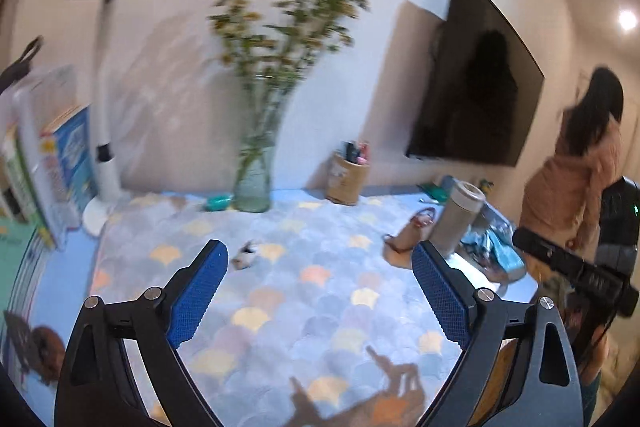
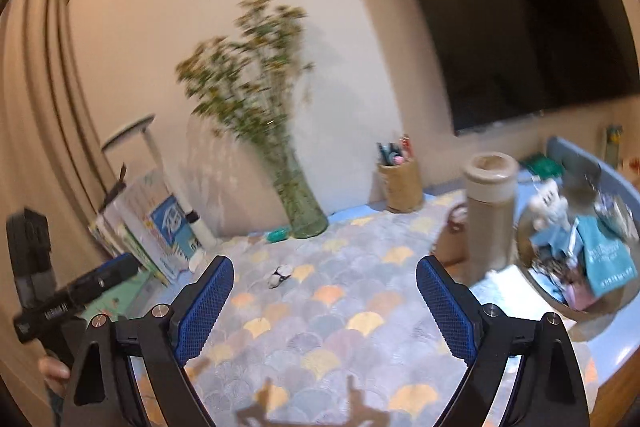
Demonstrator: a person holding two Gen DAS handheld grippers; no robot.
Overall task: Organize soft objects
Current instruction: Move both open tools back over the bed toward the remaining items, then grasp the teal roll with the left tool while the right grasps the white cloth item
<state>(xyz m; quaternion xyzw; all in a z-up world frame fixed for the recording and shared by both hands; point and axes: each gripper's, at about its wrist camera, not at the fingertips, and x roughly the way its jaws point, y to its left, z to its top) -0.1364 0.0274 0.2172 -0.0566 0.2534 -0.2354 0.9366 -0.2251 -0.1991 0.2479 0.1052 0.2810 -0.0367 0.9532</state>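
Both tongs stand wide apart w/ nothing between the blue pads. The left gripper point(image 1: 320, 291) hangs over the scale-pattern blanket point(image 1: 280, 291), and the right gripper point(image 2: 325, 301) is over the same blanket point(image 2: 320, 307).

A small white-and-dark soft object point(image 1: 247, 255) lies on the blanket just ahead of the left gripper's left finger. In the right wrist view it point(image 2: 280, 275) sits ahead, btw. the two fingers but nearer the left one.

Beyond, at the wall: glass vase point(image 1: 253, 179) w/ flowers, pen cup point(image 1: 347, 183). To the right of the tongs: beige bottle point(image 2: 490, 211), a bowl point(image 2: 576, 311) full of mixed items.
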